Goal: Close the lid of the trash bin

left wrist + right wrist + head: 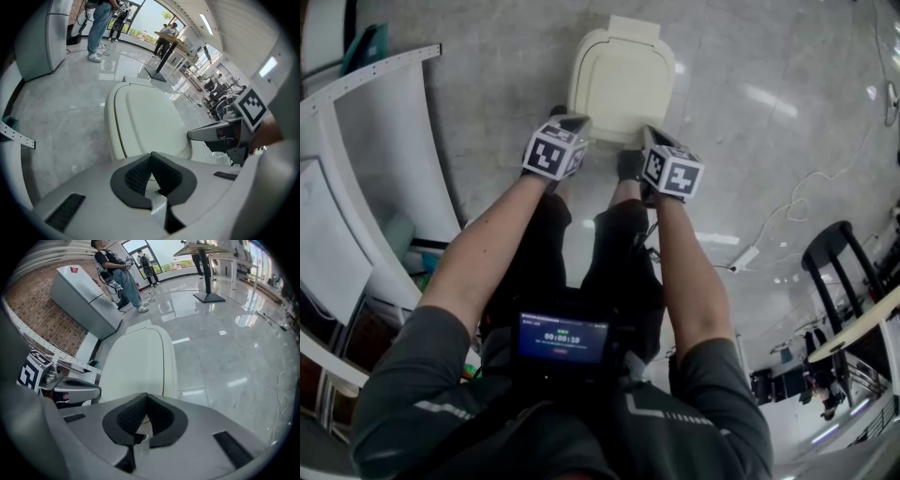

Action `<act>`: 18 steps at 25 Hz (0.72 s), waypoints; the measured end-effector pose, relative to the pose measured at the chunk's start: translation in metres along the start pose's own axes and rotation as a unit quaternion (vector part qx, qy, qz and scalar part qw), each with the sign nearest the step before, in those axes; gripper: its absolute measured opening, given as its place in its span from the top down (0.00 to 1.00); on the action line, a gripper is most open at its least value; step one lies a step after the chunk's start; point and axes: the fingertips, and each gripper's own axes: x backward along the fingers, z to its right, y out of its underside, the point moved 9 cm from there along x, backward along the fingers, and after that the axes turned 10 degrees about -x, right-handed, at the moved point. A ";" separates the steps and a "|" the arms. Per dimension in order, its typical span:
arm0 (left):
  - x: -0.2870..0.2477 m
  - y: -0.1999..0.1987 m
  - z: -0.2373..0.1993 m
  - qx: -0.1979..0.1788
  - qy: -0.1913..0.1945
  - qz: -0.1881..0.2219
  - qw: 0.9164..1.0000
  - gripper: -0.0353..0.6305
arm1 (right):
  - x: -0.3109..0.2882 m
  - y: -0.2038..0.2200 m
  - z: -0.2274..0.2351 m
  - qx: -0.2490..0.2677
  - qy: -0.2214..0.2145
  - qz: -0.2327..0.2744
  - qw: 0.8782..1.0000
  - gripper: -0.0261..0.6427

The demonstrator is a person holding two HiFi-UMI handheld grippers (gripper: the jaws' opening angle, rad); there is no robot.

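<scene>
The cream trash bin lid (623,80) lies flat on its bin on the grey floor, straight ahead of me. My left gripper (570,120) hovers at the lid's near left corner, shut, with nothing between its pads. My right gripper (650,133) hangs by the near right corner, shut and empty too. In the left gripper view the lid (145,122) fills the middle beyond the closed left gripper (151,157), and the right gripper (215,133) pokes in from the right. In the right gripper view the lid (138,362) lies past the right gripper (146,398), with the left gripper (77,390) at the left.
A white curved partition (384,169) runs along the left. A black chair (839,272) and a floor cable (806,202) are at the right. People (117,268) stand by a grey cabinet (79,301) far off; a pedestal table (168,40) stands beyond.
</scene>
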 end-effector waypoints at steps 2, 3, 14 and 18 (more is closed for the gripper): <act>-0.001 0.003 -0.001 0.000 0.002 -0.004 1.000 0.95 | 0.000 0.000 0.001 0.001 -0.001 -0.004 1.000 0.94; -0.002 0.003 -0.002 0.000 0.005 -0.004 1.000 0.95 | -0.001 -0.001 0.001 -0.001 -0.002 -0.007 1.000 0.94; -0.006 0.003 0.005 0.007 0.019 0.010 1.000 0.95 | -0.001 -0.009 0.014 -0.019 -0.013 -0.031 0.999 0.94; -0.007 0.004 0.008 0.022 0.009 0.009 1.000 0.95 | -0.001 -0.010 0.015 -0.016 -0.010 -0.031 0.999 0.94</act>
